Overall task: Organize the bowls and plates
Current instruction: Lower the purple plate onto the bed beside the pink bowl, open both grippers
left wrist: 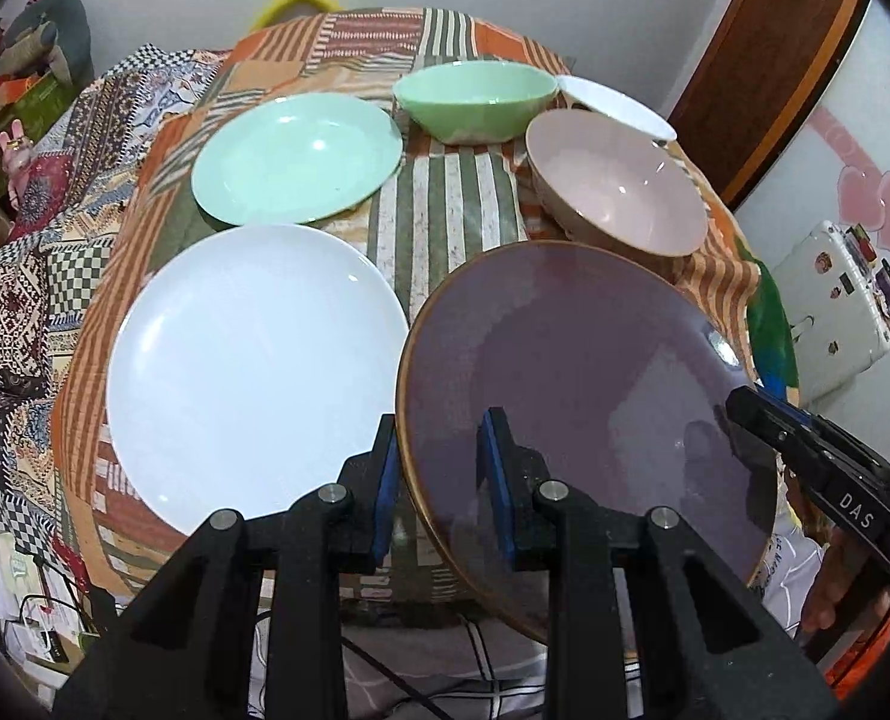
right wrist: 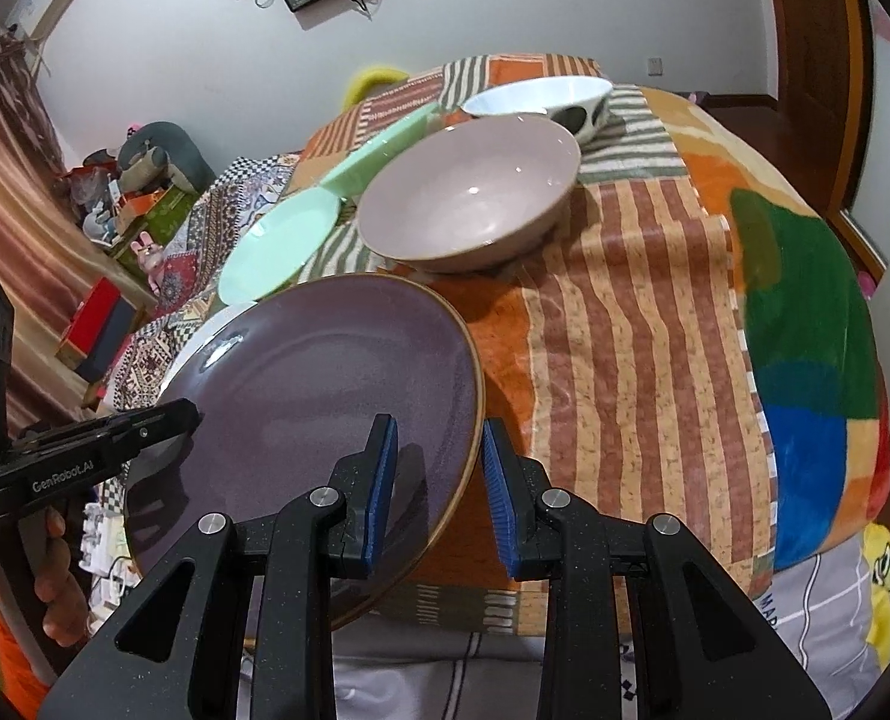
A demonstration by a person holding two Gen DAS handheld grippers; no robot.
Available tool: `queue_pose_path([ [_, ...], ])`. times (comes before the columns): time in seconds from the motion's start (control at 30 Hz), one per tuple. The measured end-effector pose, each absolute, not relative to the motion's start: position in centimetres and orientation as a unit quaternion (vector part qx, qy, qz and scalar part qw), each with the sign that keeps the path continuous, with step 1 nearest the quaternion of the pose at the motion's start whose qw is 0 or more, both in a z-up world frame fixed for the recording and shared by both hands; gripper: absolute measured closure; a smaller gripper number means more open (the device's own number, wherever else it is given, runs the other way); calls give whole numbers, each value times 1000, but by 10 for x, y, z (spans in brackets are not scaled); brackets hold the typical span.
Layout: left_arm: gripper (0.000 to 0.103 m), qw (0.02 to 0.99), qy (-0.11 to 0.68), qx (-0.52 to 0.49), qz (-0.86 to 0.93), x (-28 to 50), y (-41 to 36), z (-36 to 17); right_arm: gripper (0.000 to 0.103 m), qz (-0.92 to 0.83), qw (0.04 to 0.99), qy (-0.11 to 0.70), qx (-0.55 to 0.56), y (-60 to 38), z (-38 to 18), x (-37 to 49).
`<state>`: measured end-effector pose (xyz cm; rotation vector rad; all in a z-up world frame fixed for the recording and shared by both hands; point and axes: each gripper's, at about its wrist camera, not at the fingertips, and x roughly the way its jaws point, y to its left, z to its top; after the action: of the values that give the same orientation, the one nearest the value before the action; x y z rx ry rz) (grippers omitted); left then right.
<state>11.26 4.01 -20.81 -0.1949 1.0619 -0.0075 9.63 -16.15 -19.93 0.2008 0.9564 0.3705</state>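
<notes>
Three plates: purple (left wrist: pixel 577 396), white (left wrist: pixel 252 384), mint (left wrist: pixel 297 159), three bowls: green (left wrist: pixel 475 102), pink (left wrist: pixel 619 180), white (left wrist: pixel 616 105)

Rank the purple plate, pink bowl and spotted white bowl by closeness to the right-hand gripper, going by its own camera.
From the right gripper:
1. Purple plate, its rim between the fingers, lower left.
2. Pink bowl, middle of the table.
3. Spotted white bowl, at the far edge, behind the pink bowl.

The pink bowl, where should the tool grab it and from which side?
Grab the pink bowl by its thin rim, best the near right part, coming from the right over bare tablecloth. The rim is the only part slim enough to fit between the fingers. The purple plate crowds its near left, and the white spotted bowl sits close behind.
</notes>
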Motion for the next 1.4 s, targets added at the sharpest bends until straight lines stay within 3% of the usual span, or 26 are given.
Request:
queue_pose_path([
  [0.8, 76, 824, 557, -102, -18, 145, 32, -253, 77, 146, 852, 491, 108, -172, -224, 109],
  [1.4, 77, 829, 553, -82, -11, 146, 28, -251, 74, 149, 854, 489, 98, -169, -224, 113],
])
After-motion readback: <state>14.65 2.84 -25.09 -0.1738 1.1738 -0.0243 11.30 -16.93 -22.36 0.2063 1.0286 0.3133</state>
